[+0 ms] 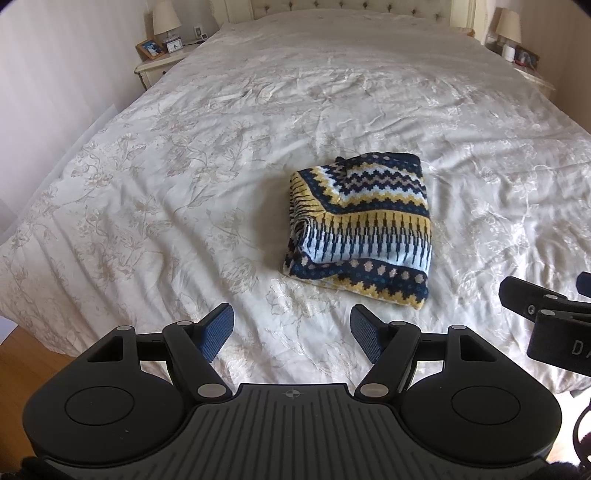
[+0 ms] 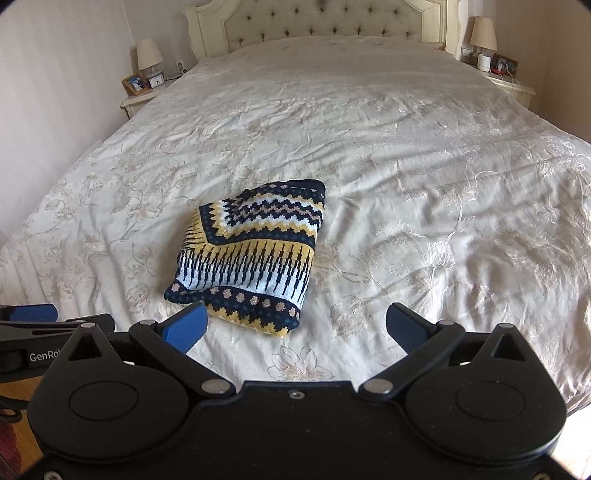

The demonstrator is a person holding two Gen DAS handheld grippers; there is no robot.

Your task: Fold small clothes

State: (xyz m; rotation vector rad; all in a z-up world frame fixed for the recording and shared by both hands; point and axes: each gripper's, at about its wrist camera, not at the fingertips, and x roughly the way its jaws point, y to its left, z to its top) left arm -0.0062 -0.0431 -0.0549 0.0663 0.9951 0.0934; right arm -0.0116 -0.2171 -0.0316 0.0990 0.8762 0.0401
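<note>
Cream floral bedspread (image 2: 406, 155) (rumpled), folded patterned sweater (image 2: 251, 251) atop, left claw (image 1: 291, 332) and right claw (image 2: 295, 328) both agape, empty.

A home bedroom: ahead of the tool spreads a wide bed under a cream floral-embroidered bedspread (image 2: 406, 177), ending at a cream button-tufted padded headboard (image 2: 321, 22). Flanking its far end are cream carved bedside tables (image 2: 138, 101) carrying beige-shaded lamps (image 2: 149, 55), a framed photo (image 2: 133, 84) and a small clock (image 2: 157, 80).
</note>
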